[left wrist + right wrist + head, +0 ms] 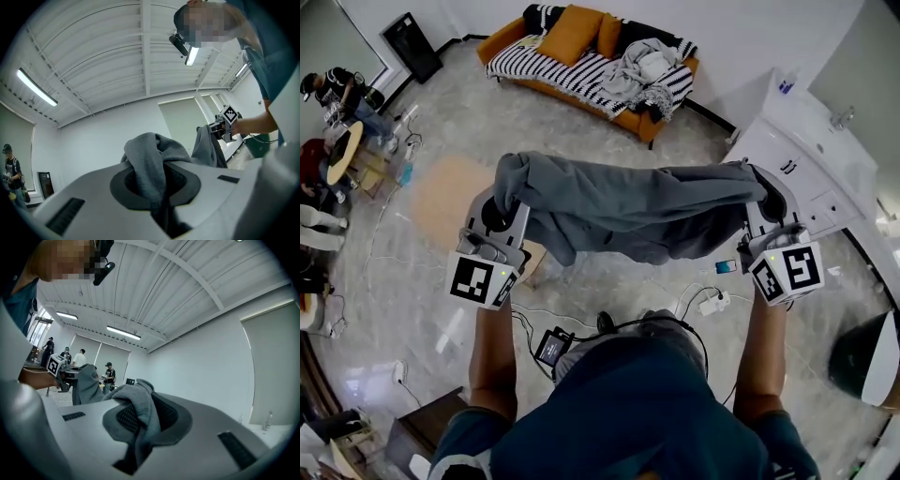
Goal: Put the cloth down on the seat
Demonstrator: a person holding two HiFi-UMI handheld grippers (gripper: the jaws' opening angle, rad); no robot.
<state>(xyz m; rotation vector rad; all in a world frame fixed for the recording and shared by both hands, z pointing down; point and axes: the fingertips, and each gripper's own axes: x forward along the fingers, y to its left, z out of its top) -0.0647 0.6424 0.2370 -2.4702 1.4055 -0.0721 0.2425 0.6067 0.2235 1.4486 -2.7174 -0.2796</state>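
Above floor (675,150) — grey cloth (637,202) stretched between left gripper (504,199), right gripper (767,192); fingers (165,414) clamped on ends.

- I find no word, number or brand name that I can read in any of the three views.
- The marker cube (483,279) on the left gripper (500,208) bears black-and-white square patterns on its faces. I make out no letters or digits in them.
- The second marker cube (789,270), on the right gripper (767,195), bears the same kind of coded squares and no print that I can read.
- The small screen (551,347) just in front of the person's body is too small and dark for me to read.
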